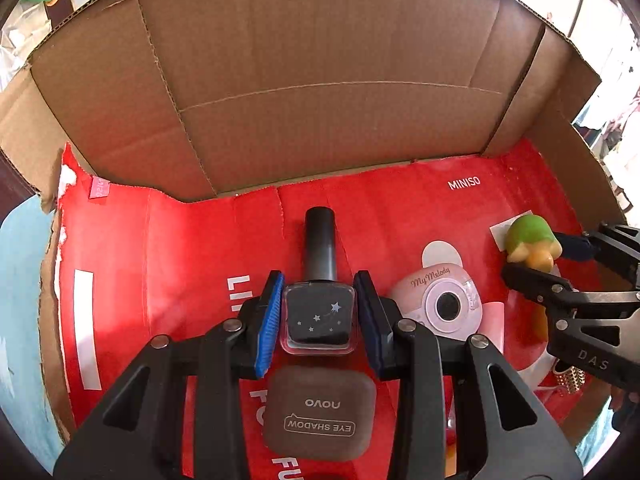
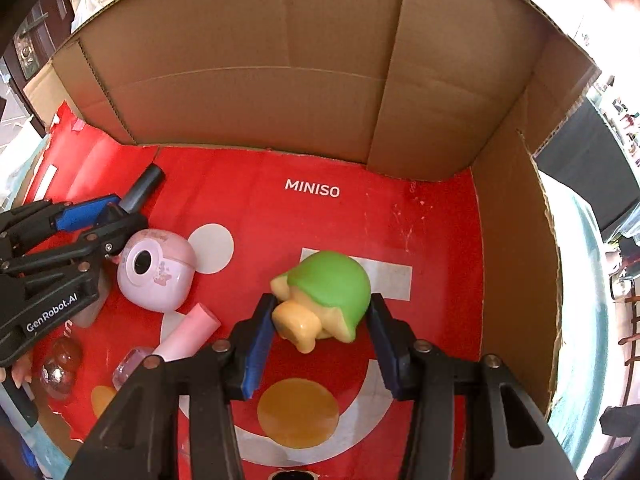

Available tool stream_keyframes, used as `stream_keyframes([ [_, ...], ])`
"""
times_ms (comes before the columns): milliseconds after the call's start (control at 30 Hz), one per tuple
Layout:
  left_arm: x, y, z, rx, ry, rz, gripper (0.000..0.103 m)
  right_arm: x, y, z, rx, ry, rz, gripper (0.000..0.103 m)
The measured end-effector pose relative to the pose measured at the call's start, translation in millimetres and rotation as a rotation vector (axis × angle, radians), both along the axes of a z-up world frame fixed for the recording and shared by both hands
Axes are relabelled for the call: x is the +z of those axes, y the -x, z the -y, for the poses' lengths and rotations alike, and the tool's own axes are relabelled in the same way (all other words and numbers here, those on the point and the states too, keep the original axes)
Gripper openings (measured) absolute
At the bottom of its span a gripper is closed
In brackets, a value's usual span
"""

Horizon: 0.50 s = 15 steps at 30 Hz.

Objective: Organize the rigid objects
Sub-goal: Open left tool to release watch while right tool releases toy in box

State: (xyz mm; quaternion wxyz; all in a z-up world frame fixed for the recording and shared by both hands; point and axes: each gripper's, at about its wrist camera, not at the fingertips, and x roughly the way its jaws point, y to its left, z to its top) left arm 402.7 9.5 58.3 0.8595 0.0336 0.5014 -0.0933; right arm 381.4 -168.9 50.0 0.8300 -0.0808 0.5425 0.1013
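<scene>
Gripping a dark nail polish bottle (image 1: 318,314) at centre frame in the left tongs (image 1: 319,312), above a brown eyeshadow case (image 1: 320,414). Clasping a green-capped toy figure (image 2: 326,294) in the right tongs (image 2: 320,320), low over the box's red floor (image 2: 400,220). Lowering gently, releasing only once resting flat.

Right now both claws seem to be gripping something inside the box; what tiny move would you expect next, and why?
Probably the left gripper lowers the dark nail polish bottle a touch, then opens. Its pads pinch the bottle just above the red box floor, beside the pink case, with the eye shadow compact just behind. The right gripper likewise clasps the green-capped toy.
</scene>
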Motion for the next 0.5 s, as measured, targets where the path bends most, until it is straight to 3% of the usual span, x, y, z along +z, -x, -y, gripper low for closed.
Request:
stream_keyframes([
  [267,-2,4,-9,0.019,0.012,0.016,0.035,-2,0,4,-0.004,-0.005,-0.002,0.049],
  [400,6,10,-8,0.013,0.008,0.048,0.053,-3,0,2,-0.005,-0.006,-0.003,0.052],
  [500,11,15,-6,-0.002,0.001,0.063,0.053,-3,1,1,-0.001,0.004,0.005,0.056],
])
